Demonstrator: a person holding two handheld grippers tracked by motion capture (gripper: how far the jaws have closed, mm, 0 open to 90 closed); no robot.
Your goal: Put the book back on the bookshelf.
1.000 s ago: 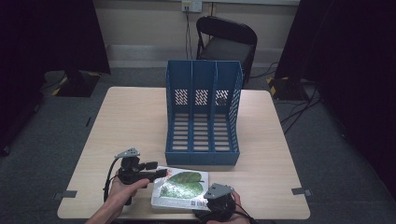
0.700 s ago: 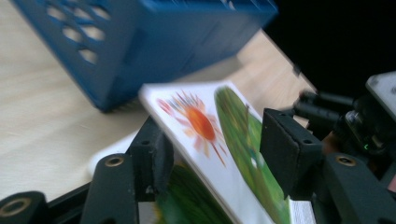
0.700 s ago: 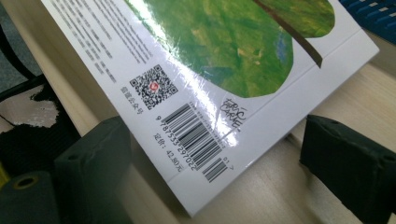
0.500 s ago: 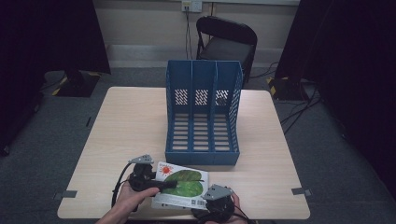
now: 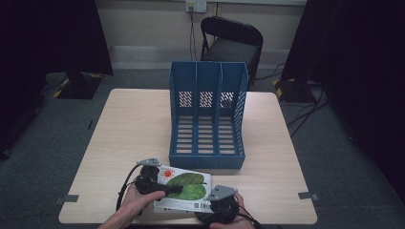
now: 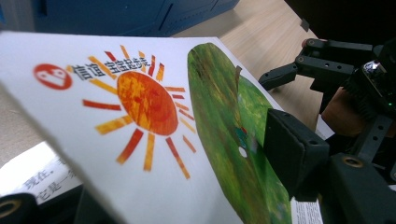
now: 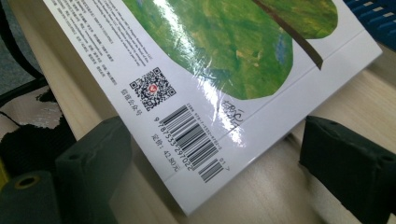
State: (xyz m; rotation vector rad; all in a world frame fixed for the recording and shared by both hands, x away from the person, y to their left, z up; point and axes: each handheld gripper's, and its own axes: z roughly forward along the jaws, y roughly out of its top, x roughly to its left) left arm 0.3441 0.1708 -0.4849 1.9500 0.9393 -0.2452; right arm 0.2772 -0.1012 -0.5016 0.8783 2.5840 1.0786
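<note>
Barcode [image 7: 194, 137] on book [image 7: 224, 60] faces right hand-held gripper [image 7: 219, 172].

Blue file rack [image 5: 206, 114], black chair [image 5: 231, 42] behind table [image 5: 129, 133]

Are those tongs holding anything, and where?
The left tongs grip the book by its lifted left edge; the right tongs straddle its near corner, open.
</note>
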